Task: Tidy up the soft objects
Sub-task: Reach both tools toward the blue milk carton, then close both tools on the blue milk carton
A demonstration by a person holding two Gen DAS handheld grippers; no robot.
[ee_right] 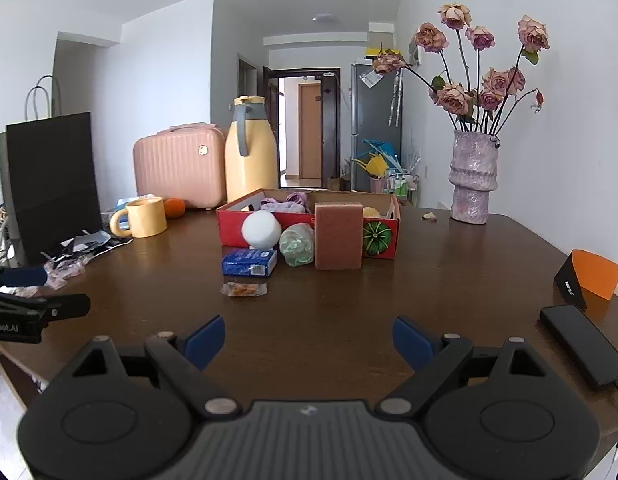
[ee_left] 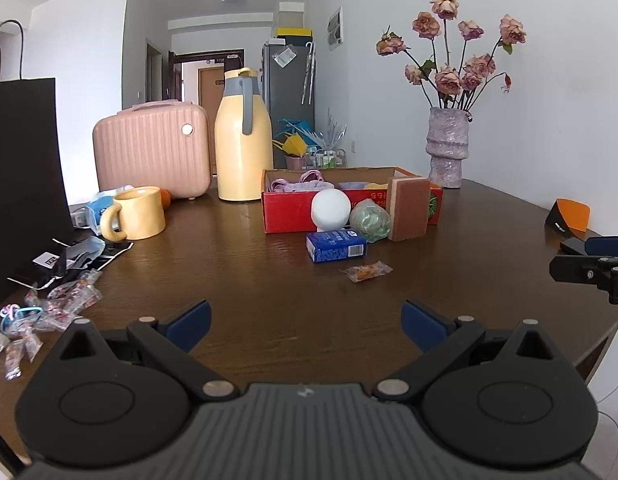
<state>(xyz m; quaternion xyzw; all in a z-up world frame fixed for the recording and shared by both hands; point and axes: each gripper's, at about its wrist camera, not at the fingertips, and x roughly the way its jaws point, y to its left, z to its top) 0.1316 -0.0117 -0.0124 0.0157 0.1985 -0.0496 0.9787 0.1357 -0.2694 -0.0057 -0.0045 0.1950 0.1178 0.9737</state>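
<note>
The dark wooden table spreads out ahead of both grippers, and each hovers over its near edge with nothing between the fingers. Far ahead and to the left of the left gripper stand a black paper bag, a pink suitcase and a tall yellow thermos jug; far ahead to its right is a purple vase of dried roses. Straight ahead of both tools sits the red cardboard box, open on top, with purple cloth items lying inside it. Leaning against the box's near wall is a brown sponge block, upright, with a green crumpled soft item just beside it on the left and a white foam ball left of that. Nearer the tools lies a blue tissue pack, and nearer still a small wrapped snack. A yellow mug stands ahead-left of the left gripper. The left gripper's blue-padded fingers are spread wide apart, and the right gripper is likewise spread wide; a black phone lies to its right.
</note>
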